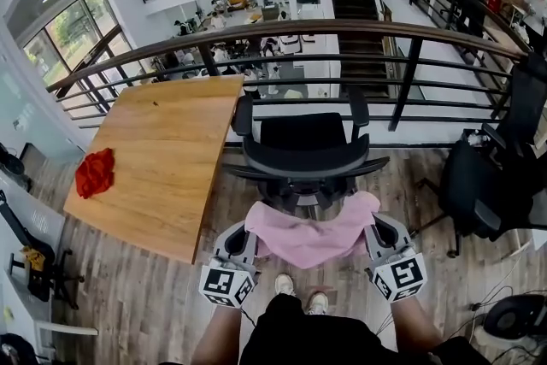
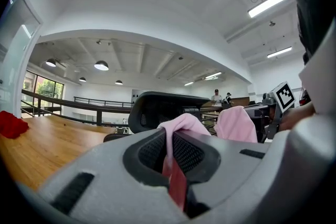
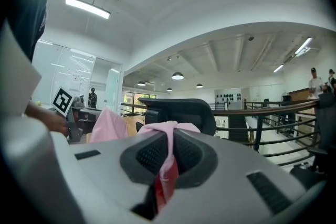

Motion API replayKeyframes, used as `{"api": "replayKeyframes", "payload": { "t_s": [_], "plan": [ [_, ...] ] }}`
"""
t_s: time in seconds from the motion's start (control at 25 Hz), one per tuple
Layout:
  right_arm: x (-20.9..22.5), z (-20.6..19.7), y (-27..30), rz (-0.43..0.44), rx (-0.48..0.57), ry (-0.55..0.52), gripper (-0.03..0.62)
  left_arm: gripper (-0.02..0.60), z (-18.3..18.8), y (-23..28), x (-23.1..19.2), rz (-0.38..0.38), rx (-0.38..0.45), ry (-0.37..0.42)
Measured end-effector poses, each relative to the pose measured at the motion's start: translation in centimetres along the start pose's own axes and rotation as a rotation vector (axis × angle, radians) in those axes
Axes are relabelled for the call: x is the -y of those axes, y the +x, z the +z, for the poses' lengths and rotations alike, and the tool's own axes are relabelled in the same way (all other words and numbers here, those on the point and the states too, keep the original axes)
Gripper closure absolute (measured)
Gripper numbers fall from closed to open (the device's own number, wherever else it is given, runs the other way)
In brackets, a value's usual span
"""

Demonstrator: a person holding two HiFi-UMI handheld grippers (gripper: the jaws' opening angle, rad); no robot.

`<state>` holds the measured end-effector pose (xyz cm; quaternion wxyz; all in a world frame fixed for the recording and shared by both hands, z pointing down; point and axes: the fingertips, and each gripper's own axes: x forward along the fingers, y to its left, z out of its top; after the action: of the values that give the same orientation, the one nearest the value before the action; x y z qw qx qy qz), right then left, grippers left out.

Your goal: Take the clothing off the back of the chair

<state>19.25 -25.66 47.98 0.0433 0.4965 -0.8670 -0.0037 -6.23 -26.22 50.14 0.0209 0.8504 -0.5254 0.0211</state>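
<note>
My left claw [image 1: 243, 237] and right claw [image 1: 376, 233] are clamped on opposite ends of the pink garment [image 1: 309, 239], which sags between them on my side of the chair [image 1: 303, 141] back. It seems light and limp; bunched corners give the surest hold.

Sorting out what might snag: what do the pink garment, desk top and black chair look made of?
The pink garment: soft thin cloth, matte; it sags and folds. The desk top: wood or wood-look laminate, smooth, grain lines showing. The black chair: probably plastic frame with fabric or mesh seat, matte; the weave is too small to tell.
</note>
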Motion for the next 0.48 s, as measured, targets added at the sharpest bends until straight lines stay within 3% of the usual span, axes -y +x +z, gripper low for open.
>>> {"api": "replayKeyframes", "payload": {
  "t_s": [0.48],
  "plan": [
    [-0.41,0.03,0.81,0.042,-0.003,-0.043,0.582,0.555,-0.15,0.38,1.16,0.003,-0.005,-0.01]
  ]
}}
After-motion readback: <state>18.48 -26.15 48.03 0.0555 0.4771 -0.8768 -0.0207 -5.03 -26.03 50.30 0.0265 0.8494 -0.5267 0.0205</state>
